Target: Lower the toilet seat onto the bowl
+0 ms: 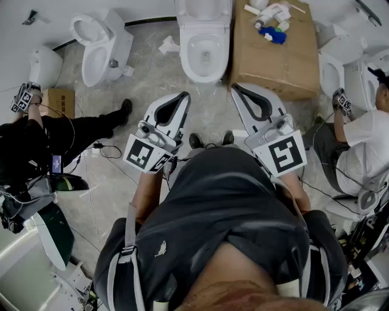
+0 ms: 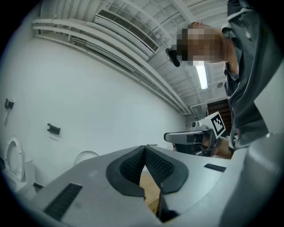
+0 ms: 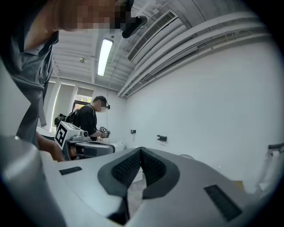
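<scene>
At your far left a person in black clothing point(image 1: 36, 146) sits on the grey marbled floor point(image 1: 146, 67), with a small white ceramic toilet point(image 1: 100, 48) beyond them by the wall.

Your left gripper point(image 1: 184, 95), grey with black ribbed pads, is held roughly level in front of your chest. In the left gripper view its jaws meet at the tips point(image 2: 144, 147), closed on nothing.

Straight ahead between your two grippers stands the white ceramic toilet bowl point(image 1: 205, 51) that the task concerns. Its white toilet seat point(image 1: 203, 12) appears to be raised at the back of the bowl, at the top edge of the head view, with the bowl's opening exposed. Neither gripper touches it; both are well short of the bowl.

Your right gripper point(image 1: 234, 87), matching the left, also points level. The right gripper view shows its pads pressed together at the tips point(image 3: 141, 149), empty.

Just right of the bowl sits a brown cardboard box point(image 1: 273, 67) with white fittings and a blue object point(image 1: 275, 35) on top. Farther right, a person in a white shirt point(image 1: 364, 140) works at another white toilet point(image 1: 331, 67).
</scene>
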